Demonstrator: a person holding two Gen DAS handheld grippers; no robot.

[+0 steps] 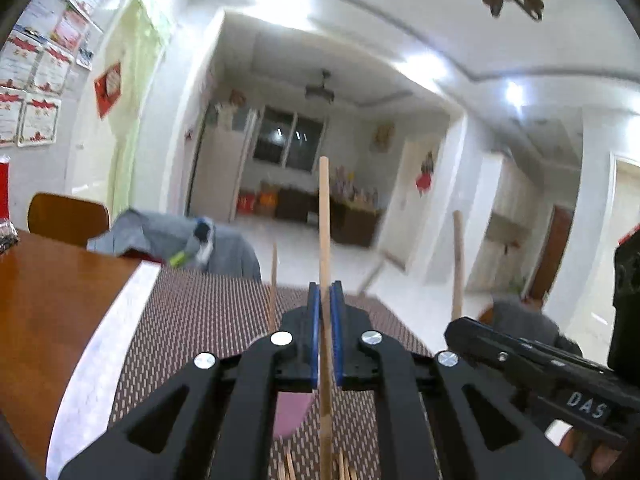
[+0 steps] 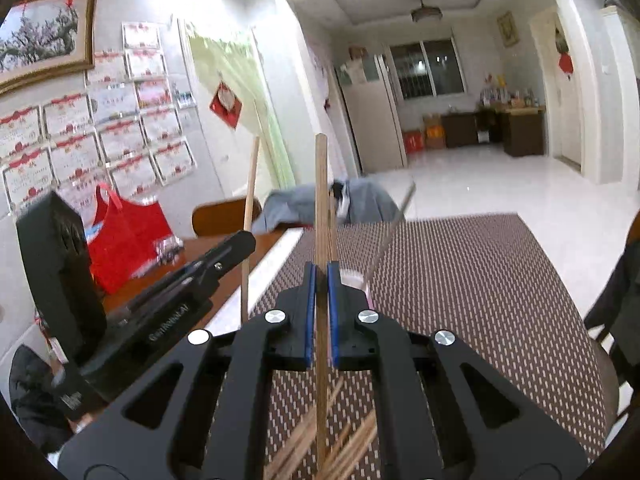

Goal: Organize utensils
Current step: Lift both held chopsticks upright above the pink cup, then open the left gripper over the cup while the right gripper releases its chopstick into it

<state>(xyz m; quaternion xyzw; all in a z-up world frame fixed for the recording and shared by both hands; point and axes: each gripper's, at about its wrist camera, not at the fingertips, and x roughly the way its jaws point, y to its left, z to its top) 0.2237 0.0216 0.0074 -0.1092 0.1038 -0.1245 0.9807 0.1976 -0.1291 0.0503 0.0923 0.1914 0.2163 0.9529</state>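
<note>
Brown woven placemat (image 2: 460,280) on wooden table, 2 black grippers, left gripper (image 1: 325,300) and right gripper (image 2: 321,280) each clamping 1 upright wooden chopstick (image 1: 324,216) (image 2: 321,200) between blue pads, loose chopsticks (image 2: 352,440) below.

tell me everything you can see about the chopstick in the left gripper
The chopstick is a pale, plain wooden stick, straight and slim. It stands nearly upright, clamped between the blue pads of the left gripper, its upper end well above the fingers. Its lower end reaches toward loose chopsticks on the woven mat; contact is unclear.
</note>
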